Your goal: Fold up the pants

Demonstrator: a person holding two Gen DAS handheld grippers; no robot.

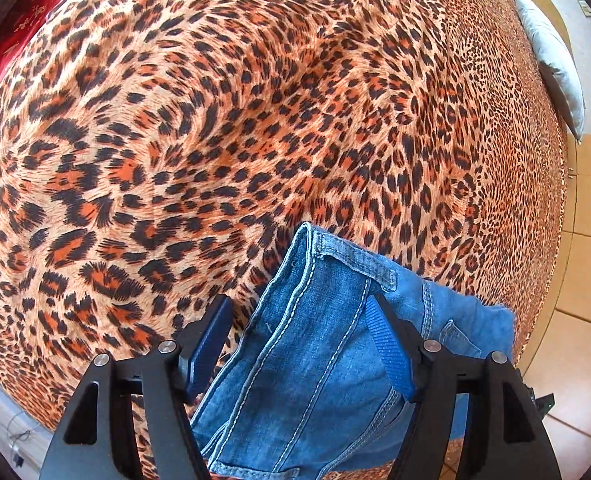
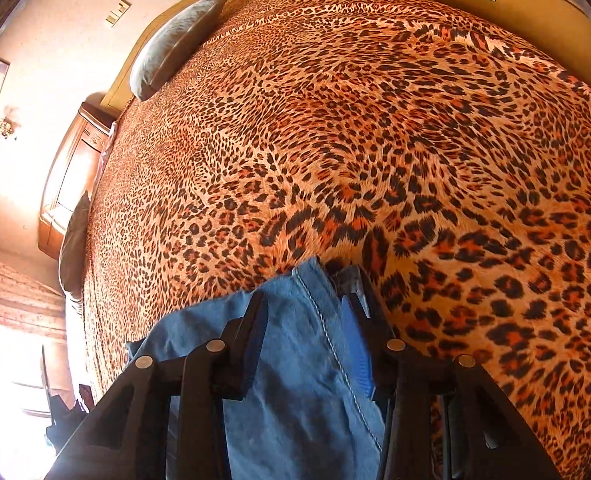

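Plainly, no brand, label or readable writing showed anywhere on the cloth or the walls. One pair of blue denim pants [image 1: 315, 360] lay on a bed under one leopard-print bedspread [image 1: 255, 120], close to the near edge of the bed. In the left wrist view the waistband with a belt loop and double stitched seams lay uppermost. The left gripper [image 1: 299, 312] stood released, its two fingers spread wide over the denim, with the pads not pressing the cloth. The right gripper [image 2: 307, 304] was also released, its jaws apart with a fold of denim between them; whether the right pad touched the fabric could not be told. Two grey pillows stood at the head of the bed in the right wrist view, one [image 2: 175, 44] against the headboard and one [image 2: 75, 240] nearer. One red cloth [image 1: 19, 40] lay at the far left.
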